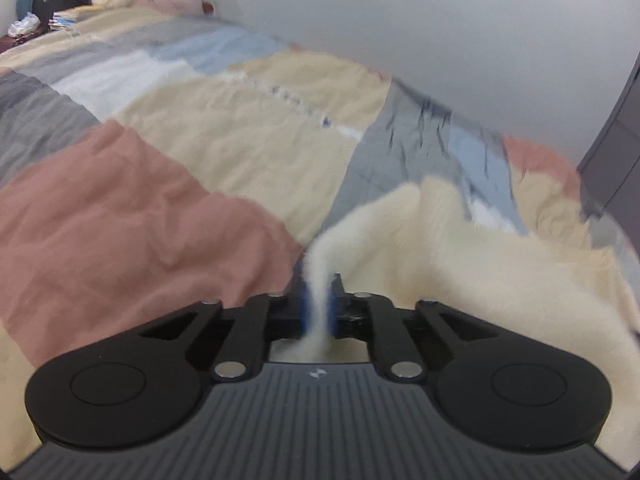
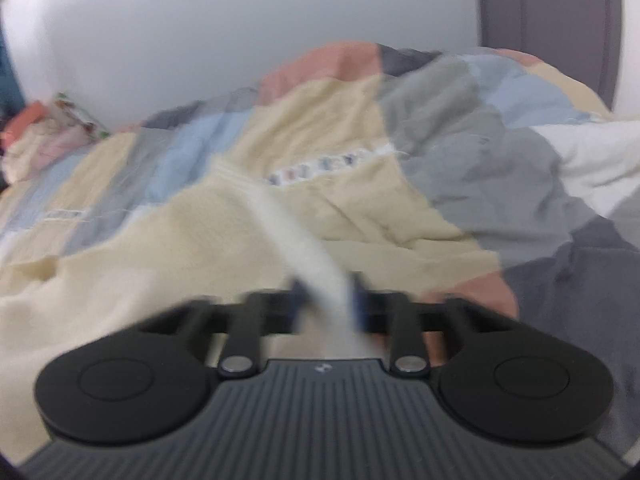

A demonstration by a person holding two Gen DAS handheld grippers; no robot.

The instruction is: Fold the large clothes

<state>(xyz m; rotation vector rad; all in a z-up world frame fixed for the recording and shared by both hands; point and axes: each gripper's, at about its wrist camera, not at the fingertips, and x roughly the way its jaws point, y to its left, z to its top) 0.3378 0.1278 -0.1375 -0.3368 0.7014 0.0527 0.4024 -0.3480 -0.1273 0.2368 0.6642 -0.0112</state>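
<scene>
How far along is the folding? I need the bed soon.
Done: both grips. The left gripper and right gripper are each shut on an edge of the cream garment. In hand: it hangs rumpled over the patchwork quilt. Left: every fold; none shows yet.

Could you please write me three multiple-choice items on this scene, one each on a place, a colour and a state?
1. Where does the cream garment lie?
A. on a patchwork quilt
B. on a bare wooden floor
C. in a basket

2. What colour are the pads of the left claw?
A. red
B. blue
C. yellow

3. How does the right claw stand?
A. wide open, nothing in it
B. shut on a fold of the garment
C. shut on a hanger

Key: 1 A, the quilt spreads beneath the garment; 2 B, blue strips flank the pinched cloth; 3 B, pale fabric runs out between its closed pads.
</scene>
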